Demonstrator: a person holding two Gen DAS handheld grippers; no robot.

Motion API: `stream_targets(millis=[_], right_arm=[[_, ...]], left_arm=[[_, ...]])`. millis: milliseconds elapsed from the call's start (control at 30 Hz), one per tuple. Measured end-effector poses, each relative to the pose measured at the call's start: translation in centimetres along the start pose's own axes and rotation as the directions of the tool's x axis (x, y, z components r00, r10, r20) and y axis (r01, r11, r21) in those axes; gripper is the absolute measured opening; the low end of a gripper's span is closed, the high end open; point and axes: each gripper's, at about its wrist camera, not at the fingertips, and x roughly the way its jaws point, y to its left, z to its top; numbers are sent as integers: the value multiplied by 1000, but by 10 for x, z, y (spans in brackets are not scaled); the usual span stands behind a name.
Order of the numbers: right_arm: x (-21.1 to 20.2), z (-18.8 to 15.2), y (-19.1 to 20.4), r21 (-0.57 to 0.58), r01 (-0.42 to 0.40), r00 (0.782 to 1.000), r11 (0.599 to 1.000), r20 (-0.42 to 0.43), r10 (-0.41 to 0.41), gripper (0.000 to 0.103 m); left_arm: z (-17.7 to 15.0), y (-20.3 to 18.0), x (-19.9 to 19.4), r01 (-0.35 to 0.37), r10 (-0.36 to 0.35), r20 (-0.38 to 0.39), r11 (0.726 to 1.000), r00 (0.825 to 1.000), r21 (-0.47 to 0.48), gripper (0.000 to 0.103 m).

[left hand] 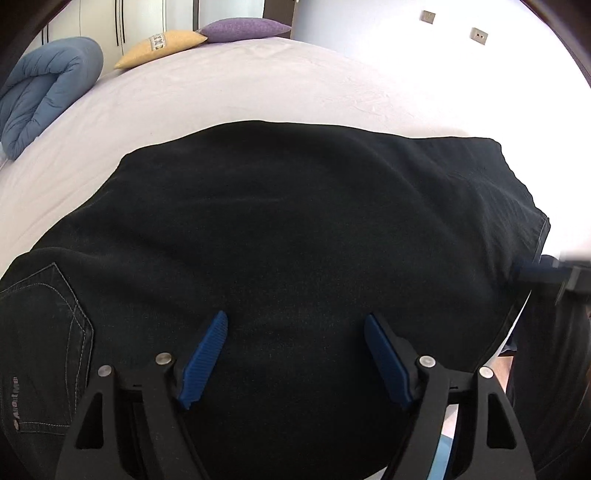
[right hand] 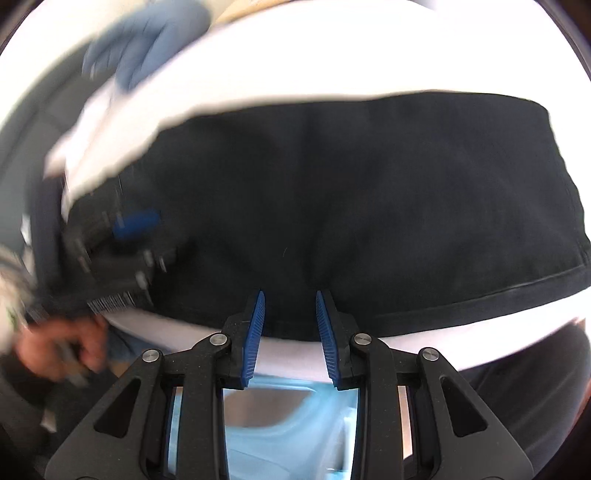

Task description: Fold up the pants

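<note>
Black pants (left hand: 288, 229) lie folded flat on a white bed (left hand: 258, 88); a back pocket with light stitching (left hand: 44, 325) shows at the lower left. My left gripper (left hand: 295, 325) is open, just above the cloth near its front edge, holding nothing. The right gripper shows at the right edge of this view (left hand: 546, 273), at the pants' side. In the right wrist view my right gripper (right hand: 290, 306) is open over the near hem of the pants (right hand: 351, 192), empty. The left gripper (right hand: 122, 243) appears blurred at the left.
A rolled blue duvet (left hand: 44, 96), a yellow pillow (left hand: 159, 48) and a purple pillow (left hand: 243, 29) lie at the far end of the bed. A light blue bin (right hand: 288, 417) sits below the bed's front edge. A wall with sockets (left hand: 478, 35) stands behind.
</note>
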Motion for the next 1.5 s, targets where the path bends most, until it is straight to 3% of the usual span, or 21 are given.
stream_targets(millis=[133,267,367,433,500,567,667,733,833,900,967,1067,1100,1133,1200,1267,1333,1367,1433,1467,1500], right_arm=[[-12,46,-11,68,-176,980,982,106,169,28],[24,88,-5,124,-394,918,911,100,384,28],[77,97,-6,212,-471,878,856,19,478,28],[104,91,-18,274,-441,885,854,-26,465,21],[110,83,-43,312,-529,836,789,32,548,15],[99,83,-70,322,-506,856,800,78,510,13],[77,90,-131,392,-475,880,788,186,438,6],[62,97,-183,474,-436,899,765,265,349,0],[47,111,-234,511,-394,911,764,329,249,0],[47,125,-242,503,-362,923,784,311,227,0],[39,136,-239,473,-289,938,832,315,147,0],[11,131,-247,545,-213,943,811,332,25,1],[0,127,-243,547,-218,936,808,352,15,6],[-13,121,-233,528,-239,923,814,383,23,6],[-30,110,-197,435,-306,908,847,402,121,6],[-31,97,-150,312,-370,897,875,365,249,6],[-13,82,-114,242,-418,890,876,300,342,6],[3,74,-104,237,-428,894,872,251,371,6],[37,52,-105,331,-351,936,876,143,321,0],[47,36,-119,384,-350,937,854,142,320,0],[45,25,-129,399,-398,917,826,200,345,0]], left_arm=[[1,-1,0,-4,4,0,1000,1000,-6,78],[-4,1,-1,-5,6,15,1000,1000,-26,78],[-7,-5,-1,5,-5,11,1000,1000,-27,79],[-13,-1,-5,22,-22,6,1000,1000,-22,79],[-12,2,-5,37,-37,0,999,999,-25,79],[-11,3,-4,55,-55,-6,998,998,-38,82],[-6,-6,-2,76,-76,-27,997,997,-15,101],[-4,-18,1,31,-30,-46,999,998,25,103],[-4,-20,4,31,-30,-41,1000,999,3,103],[-4,-19,3,38,-38,-40,999,998,-5,103],[-7,-18,3,38,-38,-43,999,998,3,103],[-6,-24,7,40,-40,-40,999,998,-5,103],[-7,-25,7,37,-38,-36,999,999,-11,103],[-5,-22,7,32,-33,-33,999,999,-18,103],[-8,-23,9,19,-20,-29,1000,999,-25,103],[-6,-26,11,5,-6,-27,1000,1000,-30,103],[-7,-29,11,7,-8,-23,1000,1000,-29,103],[-8,-31,11,11,-12,-20,1000,1000,-27,103],[-9,-27,11,18,-18,-13,1000,1000,-23,103],[-11,-28,10,21,-21,-8,999,1000,-24,103],[-13,-28,10,22,-22,-6,999,1000,-25,103]])
